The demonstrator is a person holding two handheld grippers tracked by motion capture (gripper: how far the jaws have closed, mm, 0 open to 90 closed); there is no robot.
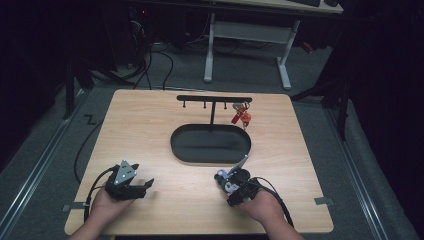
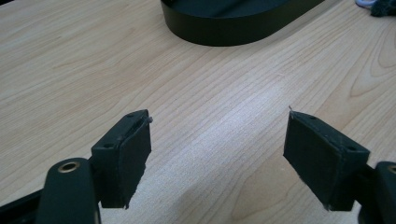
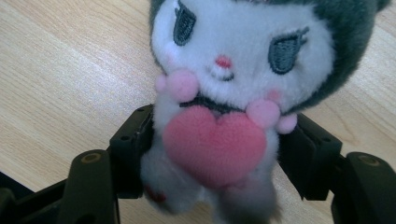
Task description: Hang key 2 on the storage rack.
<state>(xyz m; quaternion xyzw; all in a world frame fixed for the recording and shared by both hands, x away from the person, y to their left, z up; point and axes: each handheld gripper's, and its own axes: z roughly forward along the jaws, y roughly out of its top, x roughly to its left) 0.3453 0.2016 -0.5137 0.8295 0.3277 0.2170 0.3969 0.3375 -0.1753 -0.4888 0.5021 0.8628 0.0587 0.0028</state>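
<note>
A small plush doll (image 3: 233, 70) with a white face, dark grey hood and a pink heart on its chest lies on the wooden table (image 1: 150, 130) near the front right. My right gripper (image 3: 219, 135) has a jaw on each side of the doll's body, and both pads press into the plush. From above, the doll (image 1: 227, 180) sits just in front of the right gripper (image 1: 235, 186). My left gripper (image 2: 217, 126) rests at the front left (image 1: 147, 185), its jaws wide apart over bare wood with nothing between them.
A black oval tray (image 1: 176, 146) sits at the table's middle, its wall (image 2: 219, 35) ahead of the left gripper. Behind it stands a black T-shaped hook rack (image 1: 214, 99) with a red keychain (image 1: 241, 117) hanging at its right end. A white desk frame stands beyond the table.
</note>
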